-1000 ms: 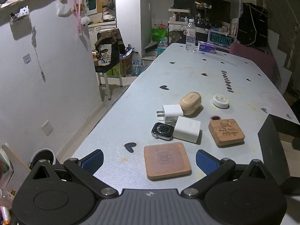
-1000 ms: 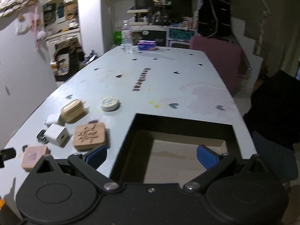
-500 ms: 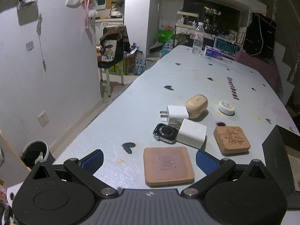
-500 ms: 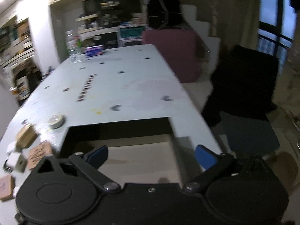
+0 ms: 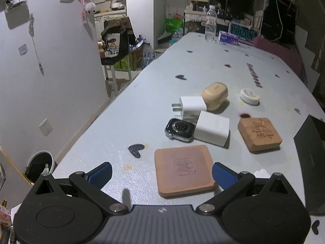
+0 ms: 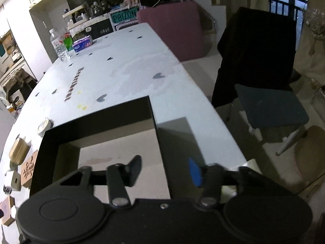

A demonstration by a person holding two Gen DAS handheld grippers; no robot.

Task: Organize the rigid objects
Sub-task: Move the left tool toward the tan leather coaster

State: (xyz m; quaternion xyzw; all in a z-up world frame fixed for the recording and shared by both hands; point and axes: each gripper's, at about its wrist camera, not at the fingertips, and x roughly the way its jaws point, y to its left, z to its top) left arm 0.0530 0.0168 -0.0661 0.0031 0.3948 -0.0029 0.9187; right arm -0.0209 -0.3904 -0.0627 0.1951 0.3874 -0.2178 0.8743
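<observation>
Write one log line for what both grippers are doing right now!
left hand-held gripper: open over square coaster | right hand-held gripper: closing, straddling black box wall

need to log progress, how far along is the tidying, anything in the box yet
Nothing looks done: the black box shows only its bare floor. In hand: the right gripper is closing astride the box's right wall; the left gripper is open around the near coaster. Left on the table: second coaster, two chargers, watch, earbud case, tape roll.
</observation>
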